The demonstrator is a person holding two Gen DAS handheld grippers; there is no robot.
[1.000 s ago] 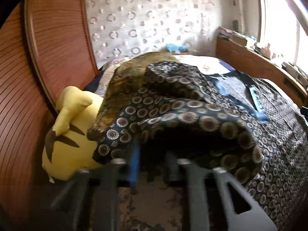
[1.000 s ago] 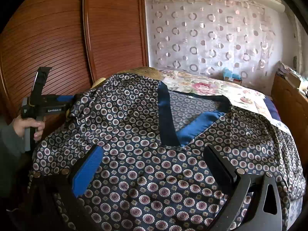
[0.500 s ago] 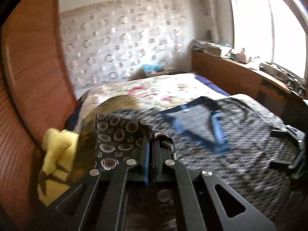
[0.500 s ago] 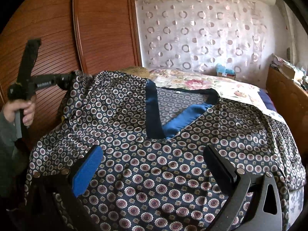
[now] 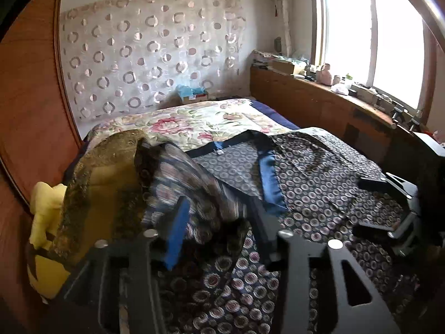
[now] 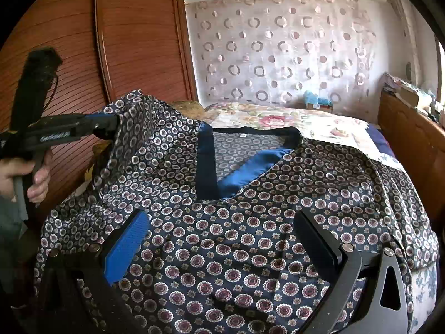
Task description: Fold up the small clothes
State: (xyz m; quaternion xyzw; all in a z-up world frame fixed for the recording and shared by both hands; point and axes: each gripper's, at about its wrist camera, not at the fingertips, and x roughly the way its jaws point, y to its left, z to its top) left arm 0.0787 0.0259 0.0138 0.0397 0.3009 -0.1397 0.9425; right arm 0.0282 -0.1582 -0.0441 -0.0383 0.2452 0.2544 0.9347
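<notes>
Already my left gripper point(image 5: 219, 222) had just been opening, the shirt point(image 6: 250, 222) sleeve slipping blurred between its parted jaws over the bed point(image 5: 211, 117), so I feared a crooked fold while my right gripper point(image 6: 222, 239) hovered open.

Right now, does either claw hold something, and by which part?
Nothing firmly: left claw has just been opening, the shirt's edge loose between; right claw open.

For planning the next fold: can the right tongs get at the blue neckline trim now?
Probably yes: the right tongs hang open over the shirt, with only flat cloth before the blue trim.
</notes>
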